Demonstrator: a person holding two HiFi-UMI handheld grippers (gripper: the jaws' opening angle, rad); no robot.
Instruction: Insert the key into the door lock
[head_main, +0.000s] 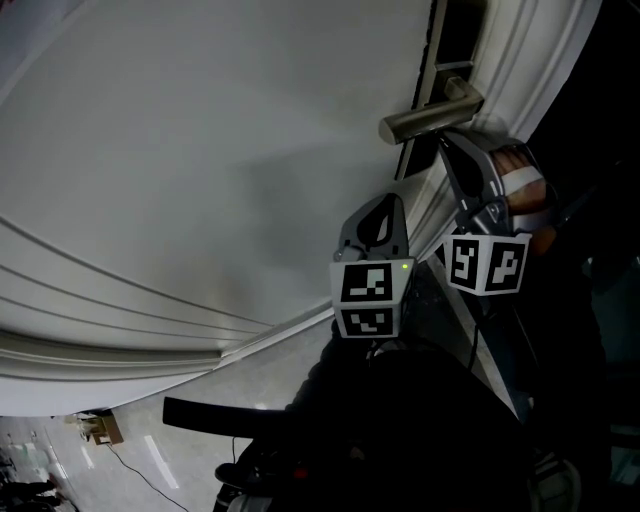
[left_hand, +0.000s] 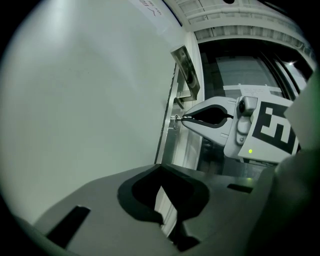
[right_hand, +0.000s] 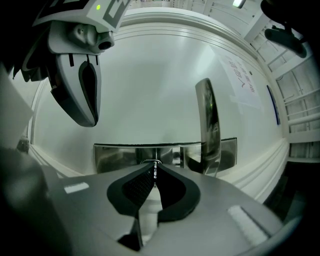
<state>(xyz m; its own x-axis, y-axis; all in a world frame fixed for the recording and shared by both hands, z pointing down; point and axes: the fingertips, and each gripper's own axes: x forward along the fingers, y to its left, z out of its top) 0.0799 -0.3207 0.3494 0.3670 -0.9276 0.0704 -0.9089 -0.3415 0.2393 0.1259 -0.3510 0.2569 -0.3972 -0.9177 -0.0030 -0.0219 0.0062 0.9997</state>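
Note:
A small silver key (right_hand: 155, 170) is pinched edge-on in my right gripper (right_hand: 154, 167), which is shut on it. The key's tip is at the keyhole in the steel lock plate (right_hand: 120, 154), beside the lever handle (right_hand: 208, 125). In the left gripper view the right gripper (left_hand: 187, 119) holds the key (left_hand: 178, 119) against the lock on the door's edge plate (left_hand: 184, 75). In the head view it sits just under the handle (head_main: 430, 113). My left gripper (left_hand: 160, 168) is shut on nothing and hovers off the white door (head_main: 200, 150), a little away from the lock.
The door's raised mouldings (head_main: 120, 330) run along its lower part. A person's hand (head_main: 525, 185) holds the right gripper. A dark gap lies past the door edge (left_hand: 235, 75). A paper notice (right_hand: 242, 82) is stuck on the door.

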